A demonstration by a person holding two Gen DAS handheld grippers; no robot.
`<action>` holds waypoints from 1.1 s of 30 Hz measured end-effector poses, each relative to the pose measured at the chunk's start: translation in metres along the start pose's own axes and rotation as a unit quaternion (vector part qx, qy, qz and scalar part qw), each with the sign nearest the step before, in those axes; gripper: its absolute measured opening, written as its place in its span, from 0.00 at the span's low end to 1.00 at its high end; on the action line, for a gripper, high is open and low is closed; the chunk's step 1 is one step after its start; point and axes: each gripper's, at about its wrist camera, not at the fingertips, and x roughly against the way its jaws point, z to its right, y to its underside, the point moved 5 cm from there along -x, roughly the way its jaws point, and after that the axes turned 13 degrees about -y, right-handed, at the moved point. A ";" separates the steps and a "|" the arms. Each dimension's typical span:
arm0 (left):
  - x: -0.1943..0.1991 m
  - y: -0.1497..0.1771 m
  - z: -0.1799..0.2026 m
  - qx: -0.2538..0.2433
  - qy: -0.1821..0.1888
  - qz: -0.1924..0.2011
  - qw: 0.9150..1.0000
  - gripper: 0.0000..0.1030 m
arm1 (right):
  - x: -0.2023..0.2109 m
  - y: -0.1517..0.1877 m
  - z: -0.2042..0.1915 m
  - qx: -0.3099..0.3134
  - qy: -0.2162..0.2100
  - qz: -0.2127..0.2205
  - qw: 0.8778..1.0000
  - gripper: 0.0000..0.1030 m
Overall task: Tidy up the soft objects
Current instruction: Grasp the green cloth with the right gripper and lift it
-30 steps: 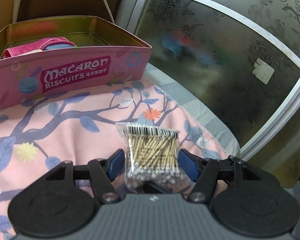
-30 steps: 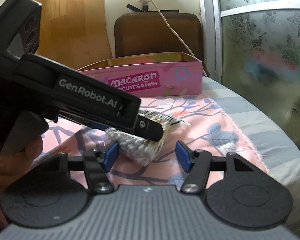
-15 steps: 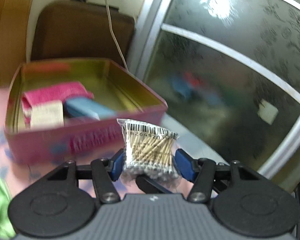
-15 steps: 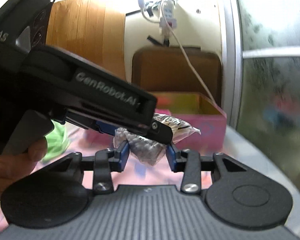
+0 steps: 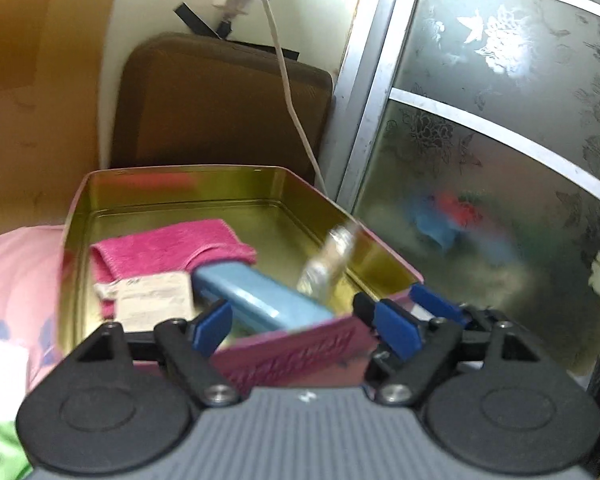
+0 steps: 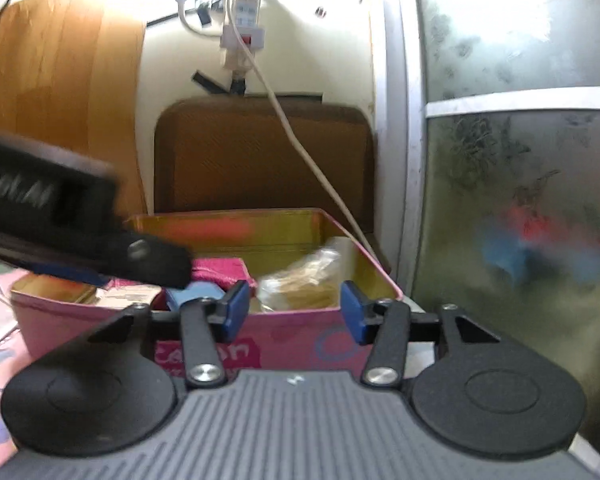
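Above a pink biscuit tin (image 5: 300,360), both hand-held grippers are seen with jaws opening and nothing between them: the left hand-held gripper (image 5: 306,320) and the right hand-held gripper (image 6: 294,312). A blurred packet of cotton swabs (image 5: 328,260) is pictured inside the tin, near its right wall, beside a blue case (image 5: 260,296) and a pink cloth (image 5: 168,244). Only "…aron" can be read on the tin's front in the right wrist view.
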 end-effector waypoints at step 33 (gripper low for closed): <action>0.134 0.135 -0.217 0.162 -0.124 0.007 0.979 0.78 | -0.002 0.042 -0.207 0.060 -0.268 -0.170 0.946 0.10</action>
